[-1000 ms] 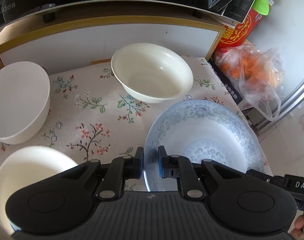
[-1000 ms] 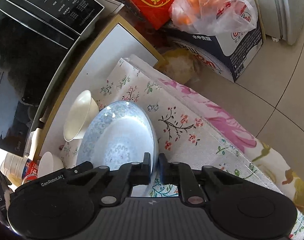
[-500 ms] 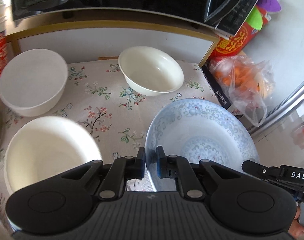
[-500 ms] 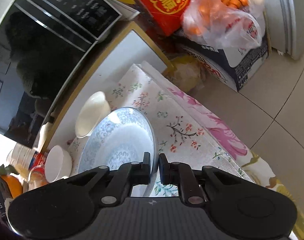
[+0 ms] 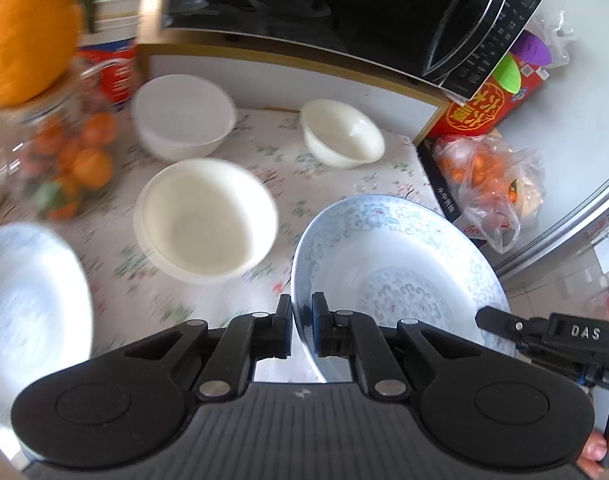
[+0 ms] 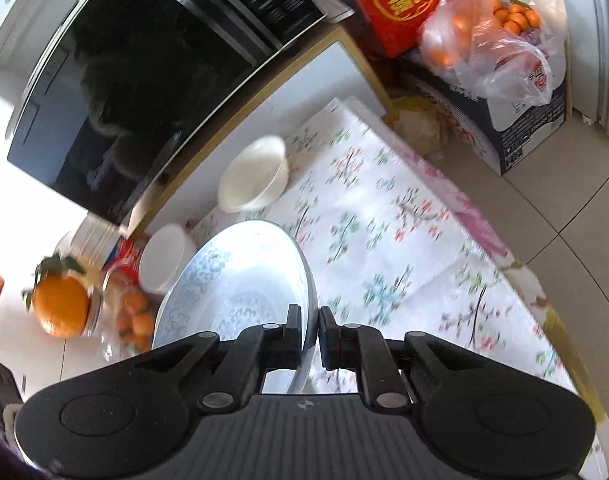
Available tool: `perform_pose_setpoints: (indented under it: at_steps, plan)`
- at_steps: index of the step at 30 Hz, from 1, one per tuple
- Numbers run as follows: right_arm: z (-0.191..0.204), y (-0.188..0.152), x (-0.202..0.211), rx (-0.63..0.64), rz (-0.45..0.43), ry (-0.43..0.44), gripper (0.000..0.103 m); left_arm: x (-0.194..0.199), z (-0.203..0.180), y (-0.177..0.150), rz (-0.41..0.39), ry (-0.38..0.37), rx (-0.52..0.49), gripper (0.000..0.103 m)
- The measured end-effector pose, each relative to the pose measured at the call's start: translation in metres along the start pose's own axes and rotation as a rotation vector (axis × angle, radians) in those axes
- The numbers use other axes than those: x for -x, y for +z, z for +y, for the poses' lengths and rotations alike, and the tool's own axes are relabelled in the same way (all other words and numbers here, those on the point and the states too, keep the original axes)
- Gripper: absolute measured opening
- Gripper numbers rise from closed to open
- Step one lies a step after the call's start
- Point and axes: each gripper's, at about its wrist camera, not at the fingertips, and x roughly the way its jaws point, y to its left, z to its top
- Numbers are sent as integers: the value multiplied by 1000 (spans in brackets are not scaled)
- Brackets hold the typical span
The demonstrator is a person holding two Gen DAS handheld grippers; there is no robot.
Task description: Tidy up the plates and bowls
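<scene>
A blue-patterned plate (image 5: 400, 264) hangs above the floral tablecloth, held at two points of its rim. My left gripper (image 5: 302, 312) is shut on its left rim; my right gripper (image 6: 311, 324) is shut on its right rim, and its black finger (image 5: 500, 320) shows at the plate's far side. The same plate (image 6: 240, 280) fills the middle of the right wrist view. On the cloth stand a cream bowl (image 5: 208, 220) in a stack, a white bowl (image 5: 182, 116) behind it, and a small cream bowl (image 5: 342, 132) at the back. Another white plate (image 5: 28, 304) lies at the left, blurred.
A black microwave (image 5: 324, 12) stands behind the table. Left of the bowls are a glass jar of oranges (image 5: 64, 160) and a red tin (image 5: 112, 72). A bag of oranges (image 5: 488, 184) on a box sits off the table's right edge, above tiled floor (image 6: 564, 208).
Both grippers have risen and pulled back leftward with the plate. More of the table shows now: the stacked cream bowl, the oranges and the second white plate have come into view.
</scene>
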Motion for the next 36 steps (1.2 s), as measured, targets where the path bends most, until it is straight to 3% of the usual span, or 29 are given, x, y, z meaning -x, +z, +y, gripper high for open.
perform_pose_setpoints:
  at_steps: [9, 18, 22, 29, 36]
  plan:
    - [26, -37, 1, 79, 60, -17, 9, 27, 31, -37, -22, 5, 49, 7]
    - [29, -59, -17, 126, 69, -43, 10, 19, 50, -61, -34, 17, 60, 8]
    - [30, -67, -27, 168, 80, -70, 10, 16, 49, -64, -38, 35, 9, 8]
    - [33, -71, -43, 204, 122, -107, 9, 1, 61, -72, 28, 39, 14, 9]
    - [30, -76, -56, 202, 153, -132, 10, -3, 60, -75, 42, 55, -13, 9]
